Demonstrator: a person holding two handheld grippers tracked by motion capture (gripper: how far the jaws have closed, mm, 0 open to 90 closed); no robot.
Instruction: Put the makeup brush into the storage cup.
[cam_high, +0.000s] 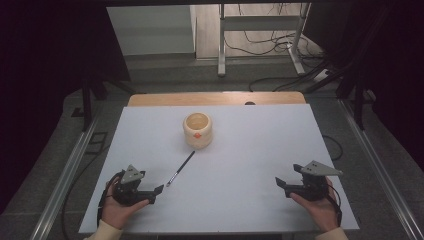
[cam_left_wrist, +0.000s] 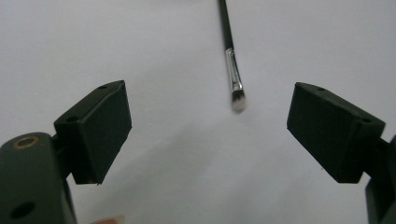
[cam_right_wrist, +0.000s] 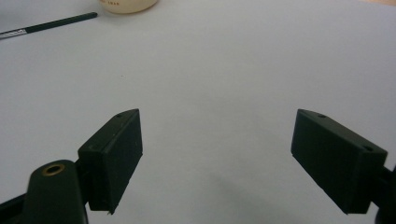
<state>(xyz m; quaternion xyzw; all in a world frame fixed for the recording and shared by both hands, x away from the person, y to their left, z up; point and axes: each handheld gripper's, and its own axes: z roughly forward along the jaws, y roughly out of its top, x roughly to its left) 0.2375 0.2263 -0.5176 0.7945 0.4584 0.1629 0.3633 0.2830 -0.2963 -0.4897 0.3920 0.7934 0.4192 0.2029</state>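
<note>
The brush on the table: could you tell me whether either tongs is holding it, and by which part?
Nothing is held. The brush lies free on the table, ahead of the open left tongs; the right tongs are open too.

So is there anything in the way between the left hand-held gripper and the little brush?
No. The left hand-held gripper has open jaws and only bare white table lies between it and the brush.

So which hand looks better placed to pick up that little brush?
Left, probably. The left gripper sits open right by the brush, whose bristle end lies just ahead of its jaws. The right gripper rests far across the table.
</note>
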